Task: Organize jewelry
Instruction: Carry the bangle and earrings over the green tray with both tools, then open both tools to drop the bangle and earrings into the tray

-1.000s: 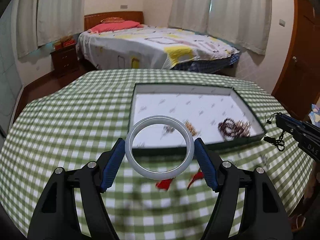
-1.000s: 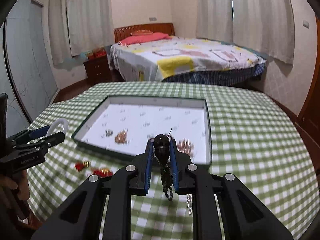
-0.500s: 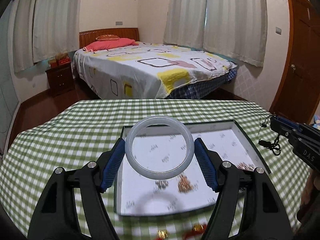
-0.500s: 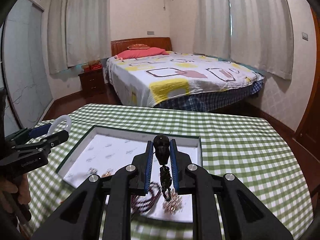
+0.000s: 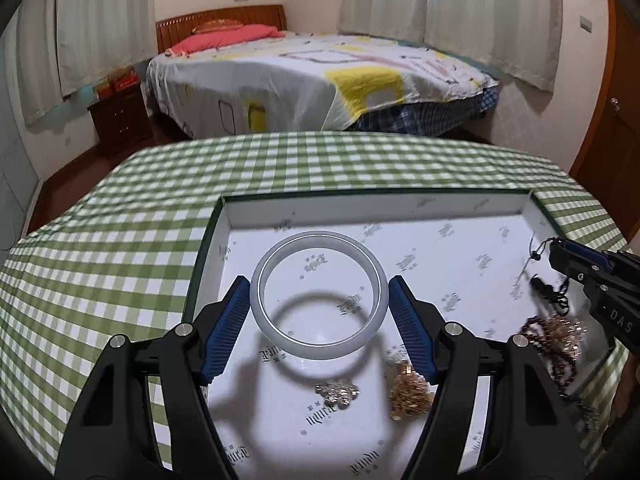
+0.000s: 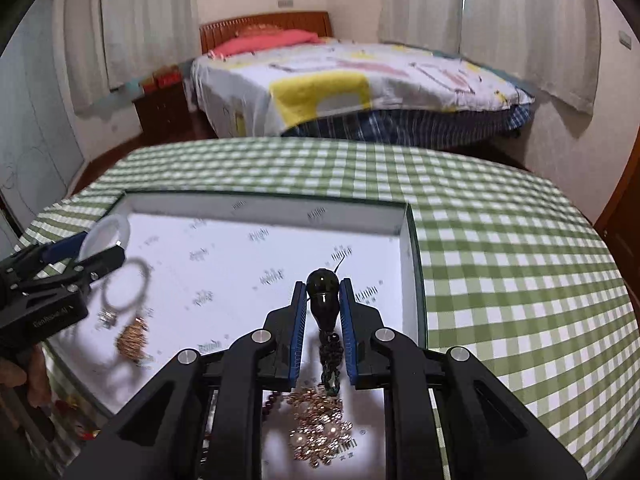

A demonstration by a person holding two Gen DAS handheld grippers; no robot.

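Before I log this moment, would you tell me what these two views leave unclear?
- Left wrist view: the dark bead strand in the tray runs behind the right gripper; its full length is hidden.
- Right wrist view: the pale bangle is half covered by the left gripper.
- Right wrist view: red items beside the tray are cut off and blurred.
- Both views: the tray's printed marks are unreadable.
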